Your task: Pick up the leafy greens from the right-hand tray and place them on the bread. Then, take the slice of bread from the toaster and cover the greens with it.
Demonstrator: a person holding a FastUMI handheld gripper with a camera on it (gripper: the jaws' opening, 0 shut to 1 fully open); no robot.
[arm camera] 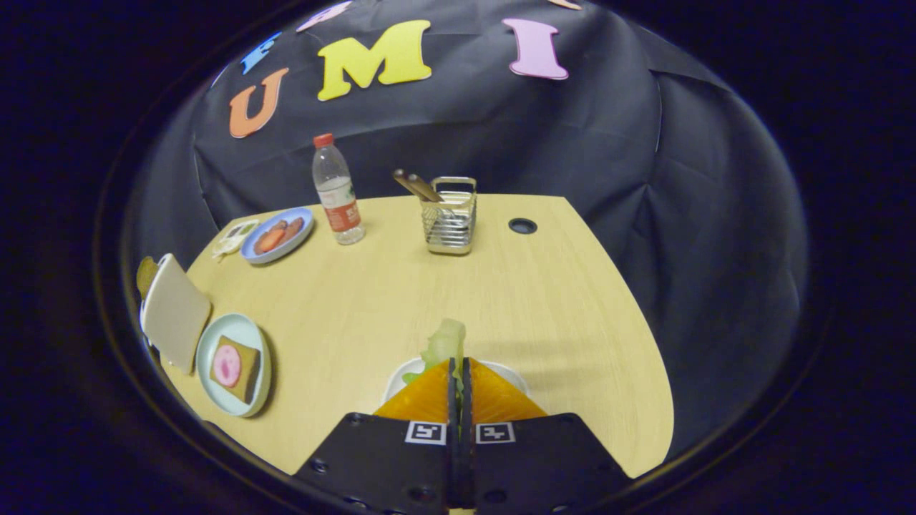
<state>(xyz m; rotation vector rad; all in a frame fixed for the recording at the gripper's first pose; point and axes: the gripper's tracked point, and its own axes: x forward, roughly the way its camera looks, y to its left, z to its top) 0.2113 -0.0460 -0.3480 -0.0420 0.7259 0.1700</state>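
Gripper view, read left to right: a toaster stands at the left edge of the tabletop, with a slice of bread showing behind its top. Just beside it, a pale plate carries the bread base topped with a pink round slice. Further back sit a blue plate of food, a water bottle and a wire utensil holder. The gripper has its orange fingers pressed nearly together over the white right-hand tray, pinching the leafy greens, which stick up just ahead of the tips. Risks, as judgement: the pinch appears to hold only a thin part of the leaf, so a fast swing toward the bread base could let it slip or tear. The pale plate lies well apart from the tray, so the carry is long. The toaster crowds that plate; a wide approach could knock it. A high release could drop the leaf off the bread.
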